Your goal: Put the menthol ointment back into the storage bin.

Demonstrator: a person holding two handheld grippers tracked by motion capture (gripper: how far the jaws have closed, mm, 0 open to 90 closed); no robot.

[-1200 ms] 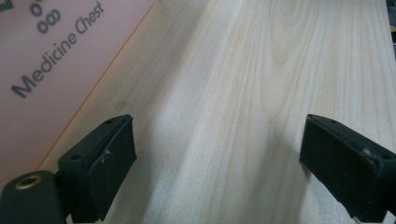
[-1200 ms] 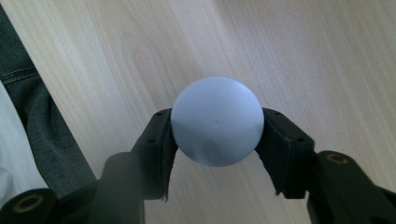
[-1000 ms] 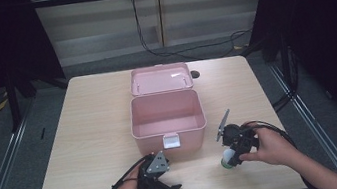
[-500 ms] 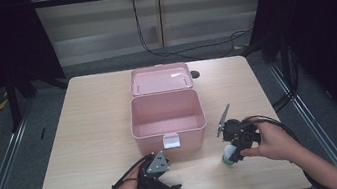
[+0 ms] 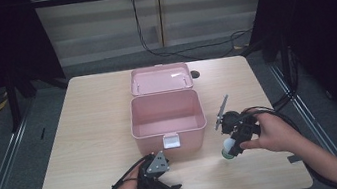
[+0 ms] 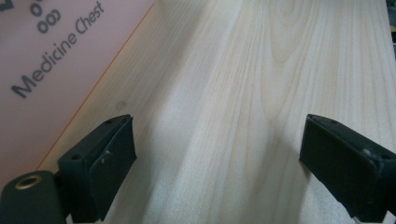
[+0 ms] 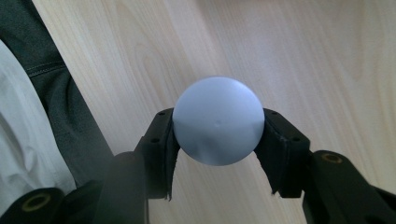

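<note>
right gripper view: right gripper is clamping the round bottle, could be slipping out; left gripper is gaping apart.

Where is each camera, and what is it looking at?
High view: above the table, looking down at the open pink box; both hands show.
Left gripper view: on the left gripper, facing the box's side; open jaws show.
Right gripper view: on the right gripper, jaws holding a ball.
All three share the table.
</note>
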